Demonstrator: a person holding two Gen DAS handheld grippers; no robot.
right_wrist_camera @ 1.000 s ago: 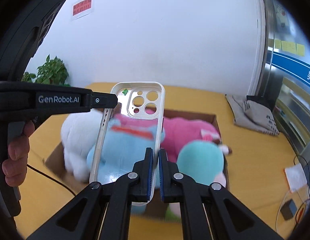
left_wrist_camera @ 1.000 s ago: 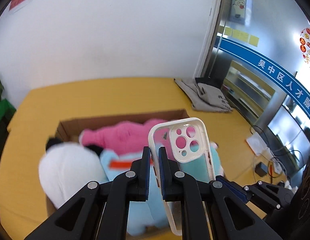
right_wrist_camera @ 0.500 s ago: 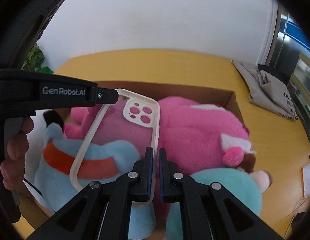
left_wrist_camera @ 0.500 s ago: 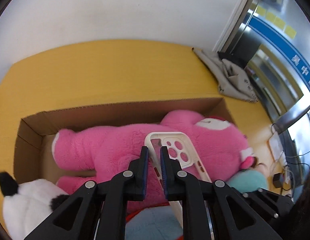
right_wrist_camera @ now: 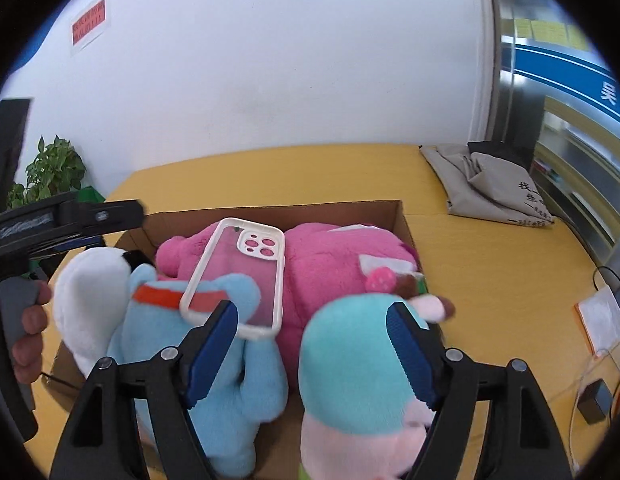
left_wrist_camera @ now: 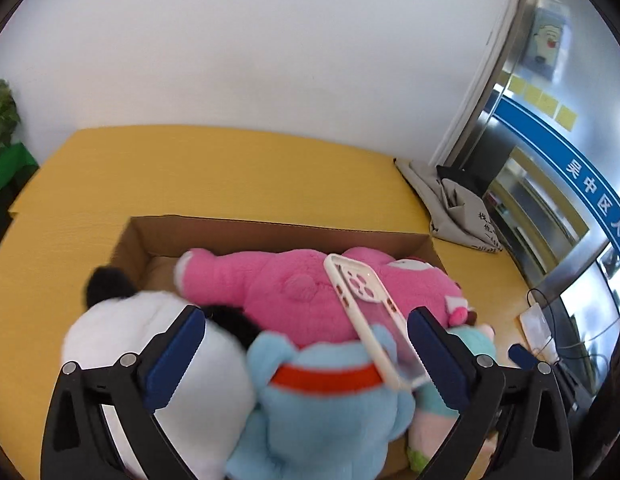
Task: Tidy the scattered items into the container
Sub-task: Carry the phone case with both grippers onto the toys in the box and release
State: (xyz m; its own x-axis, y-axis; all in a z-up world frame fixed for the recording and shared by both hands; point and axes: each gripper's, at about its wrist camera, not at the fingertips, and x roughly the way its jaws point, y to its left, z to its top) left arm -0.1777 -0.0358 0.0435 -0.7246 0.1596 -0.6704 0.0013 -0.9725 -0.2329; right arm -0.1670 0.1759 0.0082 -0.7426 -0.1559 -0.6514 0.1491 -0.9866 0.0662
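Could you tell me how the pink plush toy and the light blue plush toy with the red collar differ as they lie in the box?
The pink plush toy lies at the back of the cardboard box; the light blue plush toy lies in front of it.
The pink one looks larger than the blue one.
The blue one wears a red collar; no collar shows on the pink one.
The phone case rests across both.

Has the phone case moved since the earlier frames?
Yes. The phone case has dropped from both grippers' shut grip onto the plush toys in the cardboard box; both grippers are now open.
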